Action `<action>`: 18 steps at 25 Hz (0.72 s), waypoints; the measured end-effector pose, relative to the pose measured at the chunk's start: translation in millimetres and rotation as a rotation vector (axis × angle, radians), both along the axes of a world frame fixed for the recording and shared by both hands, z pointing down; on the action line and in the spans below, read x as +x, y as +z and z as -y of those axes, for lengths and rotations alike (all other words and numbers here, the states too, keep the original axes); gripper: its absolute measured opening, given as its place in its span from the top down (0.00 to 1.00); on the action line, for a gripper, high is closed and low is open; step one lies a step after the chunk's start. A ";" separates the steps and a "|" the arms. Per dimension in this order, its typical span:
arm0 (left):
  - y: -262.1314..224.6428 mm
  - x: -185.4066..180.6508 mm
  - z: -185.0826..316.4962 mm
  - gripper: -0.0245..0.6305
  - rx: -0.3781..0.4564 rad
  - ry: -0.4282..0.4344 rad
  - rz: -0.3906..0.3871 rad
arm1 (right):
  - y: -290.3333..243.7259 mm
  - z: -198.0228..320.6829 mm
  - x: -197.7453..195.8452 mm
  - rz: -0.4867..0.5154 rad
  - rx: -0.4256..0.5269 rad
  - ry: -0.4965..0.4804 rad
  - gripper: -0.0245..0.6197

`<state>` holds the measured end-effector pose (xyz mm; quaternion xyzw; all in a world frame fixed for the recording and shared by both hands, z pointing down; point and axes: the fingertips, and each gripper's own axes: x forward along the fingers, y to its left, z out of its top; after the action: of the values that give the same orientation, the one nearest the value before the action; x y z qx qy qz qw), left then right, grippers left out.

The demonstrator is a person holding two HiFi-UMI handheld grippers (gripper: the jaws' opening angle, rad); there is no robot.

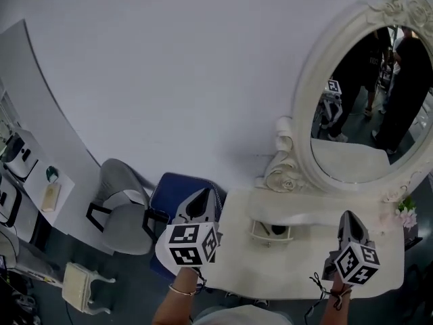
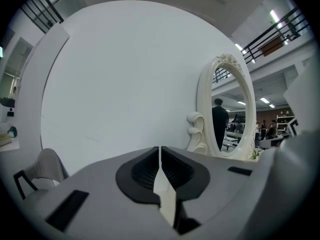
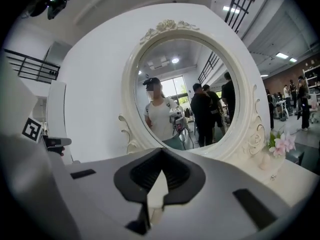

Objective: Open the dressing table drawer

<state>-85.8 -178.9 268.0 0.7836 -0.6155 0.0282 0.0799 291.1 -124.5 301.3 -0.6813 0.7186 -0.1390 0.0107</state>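
two hand-held grippers hang above a white dressing table (image 1: 233, 266), both pointing toward the plain white wall (image 1: 189, 66). the left gripper (image 1: 202, 195) is over the tabletop's left edge, its jaws drawn together with nothing between them. the right gripper (image 1: 348, 217) is over the right part of the tabletop, its jaws likewise together and empty. each carries its cube of square markers near the wrist, and a thin bracelet (image 1: 181, 290) circles the left wrist.

the dressing table drawer (image 1: 270, 231) sits at the middle of the table, under the raised shelf at the foot of the oval mirror (image 1: 365, 100). it lies between the two grippers and apart from both. whether it is pulled out cannot be told from here.

the mirror's carved white frame reflects several people standing in the room. pink flowers (image 1: 406, 215) stand at the table's right edge. a blue seat (image 1: 174, 191) is just beside the table's left edge, with a grey chair (image 1: 125, 205) beyond it.
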 end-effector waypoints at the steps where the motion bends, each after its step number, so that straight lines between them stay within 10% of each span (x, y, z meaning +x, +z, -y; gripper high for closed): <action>1: -1.9 -1.9 5.1 0.92 0.004 0.008 0.000 | -2.8 -0.4 -0.1 -0.005 0.009 0.014 0.95; 18: 11.0 1.1 26.8 0.93 -0.018 0.103 0.017 | -1.4 -14.6 -17.6 -0.111 -0.018 0.089 0.96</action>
<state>-84.7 -205.7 278.9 0.8132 -0.5747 0.0444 0.0801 273.5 -109.9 299.9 -0.7193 0.6858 -0.1069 -0.0292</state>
